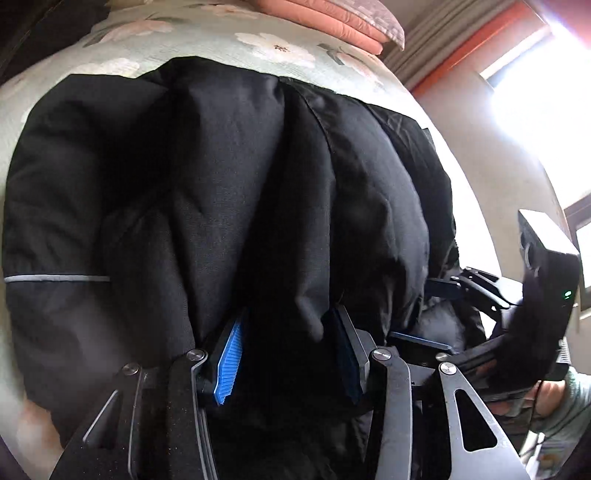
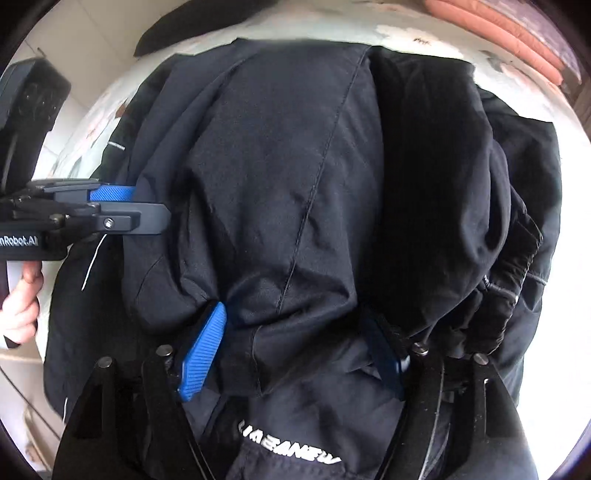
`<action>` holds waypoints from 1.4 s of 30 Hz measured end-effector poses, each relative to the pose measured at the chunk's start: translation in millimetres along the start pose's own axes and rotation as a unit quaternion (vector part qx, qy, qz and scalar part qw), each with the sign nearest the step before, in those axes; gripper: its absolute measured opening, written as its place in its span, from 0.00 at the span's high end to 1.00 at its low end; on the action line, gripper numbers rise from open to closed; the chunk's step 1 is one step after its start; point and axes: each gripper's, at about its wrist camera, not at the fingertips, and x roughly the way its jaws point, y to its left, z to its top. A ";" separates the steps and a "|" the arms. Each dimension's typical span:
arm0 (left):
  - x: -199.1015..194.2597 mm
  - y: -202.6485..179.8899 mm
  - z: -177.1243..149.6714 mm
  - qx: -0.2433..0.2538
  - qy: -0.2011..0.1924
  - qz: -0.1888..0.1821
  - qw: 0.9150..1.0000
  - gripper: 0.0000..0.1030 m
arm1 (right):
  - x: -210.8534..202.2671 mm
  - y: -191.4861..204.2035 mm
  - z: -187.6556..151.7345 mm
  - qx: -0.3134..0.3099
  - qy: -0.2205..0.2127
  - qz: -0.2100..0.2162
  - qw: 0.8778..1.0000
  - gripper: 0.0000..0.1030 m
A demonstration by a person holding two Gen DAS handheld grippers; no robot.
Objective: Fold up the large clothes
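A big black jacket [image 1: 229,192] lies bunched up on a bed with a flowery sheet [image 1: 207,40], and pink folded blankets [image 1: 332,22] sit at the far end. The left tongs [image 1: 291,354] stand partly open with a fold of the jacket between their blue pads, not squeezed. The right tongs [image 2: 295,354] stand wide open over another thick fold, just beside the left ones.
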 end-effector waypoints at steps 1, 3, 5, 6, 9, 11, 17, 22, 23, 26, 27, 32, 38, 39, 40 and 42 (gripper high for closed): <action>0.3 0.8 -0.8 -0.006 0.000 -0.003 1.000 0.53 | 0.3 1.2 -0.8 -0.003 -0.001 -0.002 1.000 0.26; -6.1 -0.6 2.2 -0.016 0.003 -0.010 1.000 0.53 | -5.3 4.6 -0.6 -0.012 0.005 -0.003 1.000 0.26; -19.1 -6.3 3.5 -0.014 0.004 -0.011 1.000 0.53 | -18.6 3.2 -3.5 -0.005 0.010 0.009 1.000 0.27; -25.3 -4.1 0.5 -0.010 0.003 -0.009 1.000 0.51 | -27.3 0.0 -4.9 0.003 0.014 0.018 1.000 0.26; -38.8 -12.3 -6.4 0.000 0.010 -0.003 1.000 0.48 | -60.6 -8.5 -4.8 0.029 0.003 0.040 0.999 0.26; -41.4 -16.6 -12.1 0.006 0.013 0.012 1.000 0.47 | -81.1 -6.9 3.0 0.037 -0.020 0.044 0.998 0.26; -25.6 -15.6 -30.5 -0.015 0.020 0.020 0.999 0.42 | -54.8 22.5 28.6 -0.002 -0.027 0.011 1.000 0.24; -16.2 8.2 -49.7 -0.049 -0.006 -0.003 0.999 0.42 | -3.6 18.5 11.8 -0.023 0.002 -0.036 0.999 0.23; -15.6 10.2 -52.0 -0.048 -0.012 -0.006 0.999 0.42 | -3.2 21.1 10.4 -0.031 -0.001 -0.041 0.999 0.22; -14.2 16.4 -58.0 -0.055 -0.022 -0.014 0.998 0.42 | 0.3 25.1 6.6 -0.043 -0.010 -0.049 0.998 0.19; -13.3 14.5 -58.0 -0.058 -0.022 -0.013 0.998 0.42 | 0.9 25.8 4.8 -0.045 -0.014 -0.049 0.998 0.19; -28.4 9.1 -54.0 -0.075 -0.010 -0.010 0.997 0.42 | -18.2 30.2 -7.2 -0.043 -0.009 -0.039 0.998 0.19; -92.7 -6.8 -50.8 -0.034 -0.044 0.024 0.998 0.42 | -75.8 16.4 -16.0 -0.009 -0.036 -0.032 0.999 0.23; -98.4 -5.2 -53.1 -0.036 -0.042 0.035 0.998 0.42 | -79.8 12.7 -18.7 0.000 -0.037 -0.034 0.999 0.23; -103.4 -1.7 -57.9 -0.039 -0.038 0.049 0.997 0.42 | -85.1 9.4 -23.7 0.010 -0.038 -0.035 0.999 0.23; -112.4 9.3 -72.5 -0.051 -0.033 0.059 0.996 0.42 | -95.5 1.5 -40.7 0.031 -0.035 -0.041 0.998 0.23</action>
